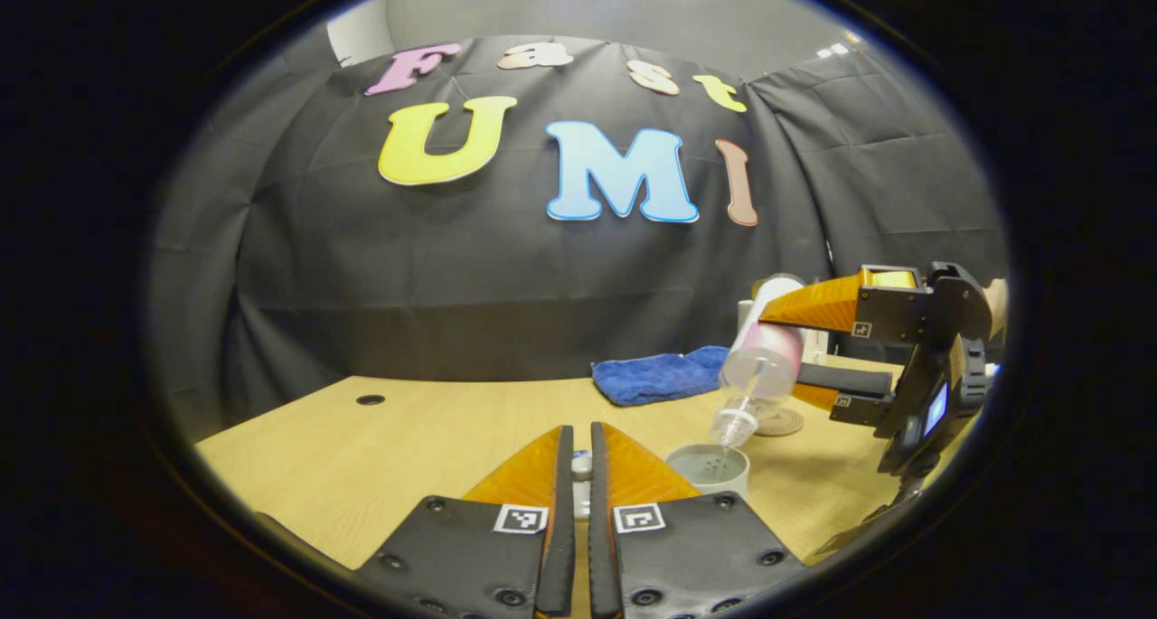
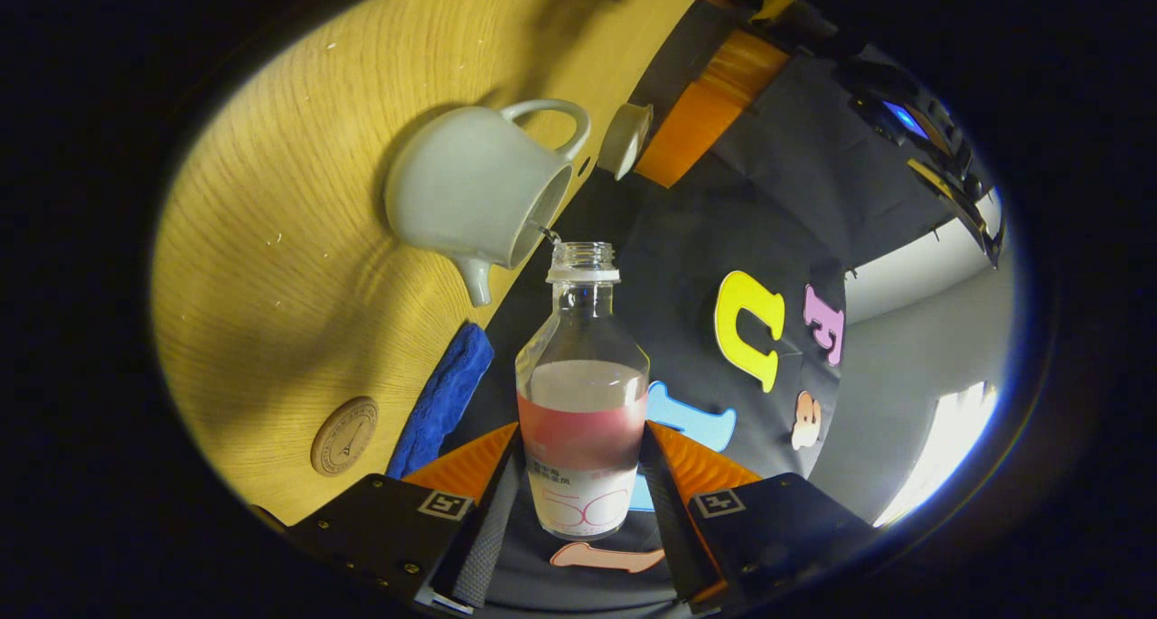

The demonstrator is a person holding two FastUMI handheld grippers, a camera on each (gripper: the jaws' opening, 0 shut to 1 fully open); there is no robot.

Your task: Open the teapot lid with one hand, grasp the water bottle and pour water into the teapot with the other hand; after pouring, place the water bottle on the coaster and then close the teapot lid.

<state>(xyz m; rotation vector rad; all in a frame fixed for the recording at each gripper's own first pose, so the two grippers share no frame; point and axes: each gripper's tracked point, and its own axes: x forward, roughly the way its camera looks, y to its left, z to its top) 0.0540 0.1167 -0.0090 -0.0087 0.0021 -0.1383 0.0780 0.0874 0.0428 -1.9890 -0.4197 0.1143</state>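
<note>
- The left gripper [image 1: 580,474] pinches the teapot lid [image 1: 581,464] between nearly closed fingers.
- The right gripper [image 2: 583,474] clamps the tilted water bottle [image 2: 583,393], its mouth over the open teapot [image 2: 470,194].

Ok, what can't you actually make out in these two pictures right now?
- Teapot lid, left gripper view: mostly hidden between the left gripper fingers.
- Water level in the teapot, right gripper view: the opening faces away.
- Coaster, left gripper view: partly hidden behind the water bottle.
- Print on the bottle, right gripper view: too small.
</note>
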